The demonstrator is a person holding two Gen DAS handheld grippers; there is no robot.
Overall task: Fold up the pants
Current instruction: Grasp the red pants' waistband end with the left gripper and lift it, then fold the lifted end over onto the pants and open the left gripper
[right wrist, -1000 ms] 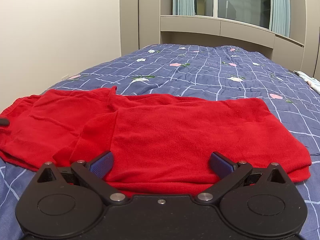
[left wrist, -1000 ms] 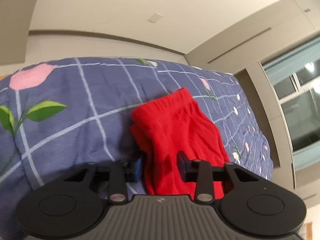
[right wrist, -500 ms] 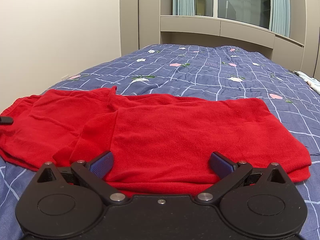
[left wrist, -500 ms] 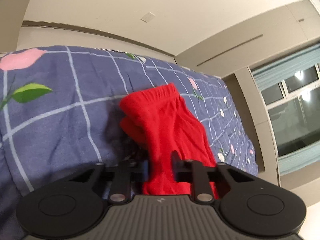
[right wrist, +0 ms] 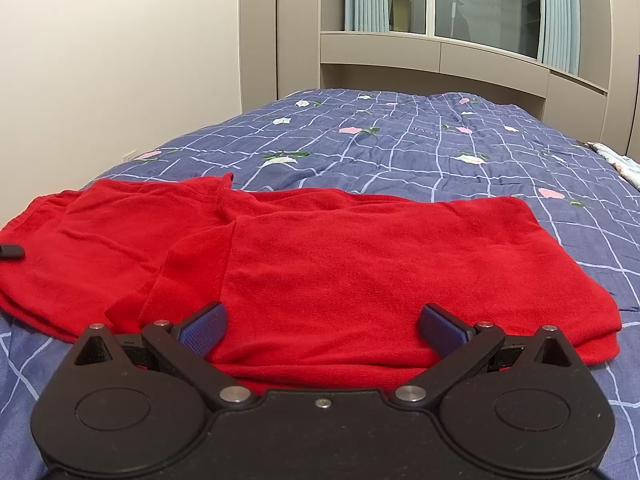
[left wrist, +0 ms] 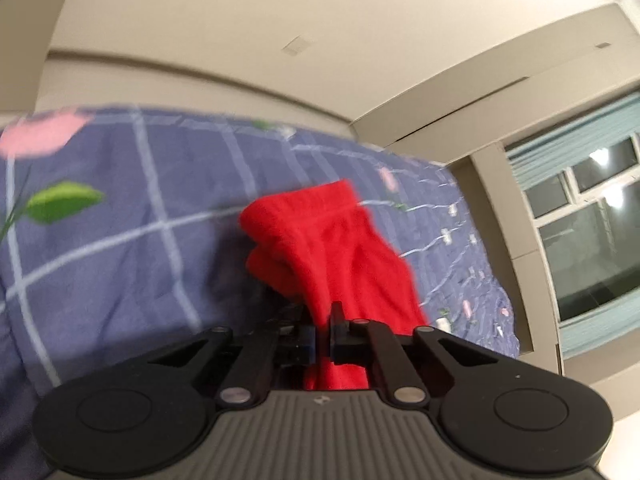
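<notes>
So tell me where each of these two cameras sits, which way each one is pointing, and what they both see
Left wrist: sits on the left gripper, tilted, looking along the red pants across the blue quilt toward wall, ceiling and window; its own black fingers show, shut on a pinch of the pants.
Right wrist: sits on the right gripper, low above the pants, facing up the quilt to the window; its fingers stand open over the cloth.
Shared: pants, quilt and window; the left gripper's tip shows at the right view's left edge.

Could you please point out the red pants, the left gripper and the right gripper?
red pants point(right wrist: 360, 264): right wrist view, flat top layer.
left gripper point(left wrist: 323, 332): left wrist view, between its fingertips.
right gripper point(right wrist: 322, 326): right wrist view, between its fingertips.
</notes>
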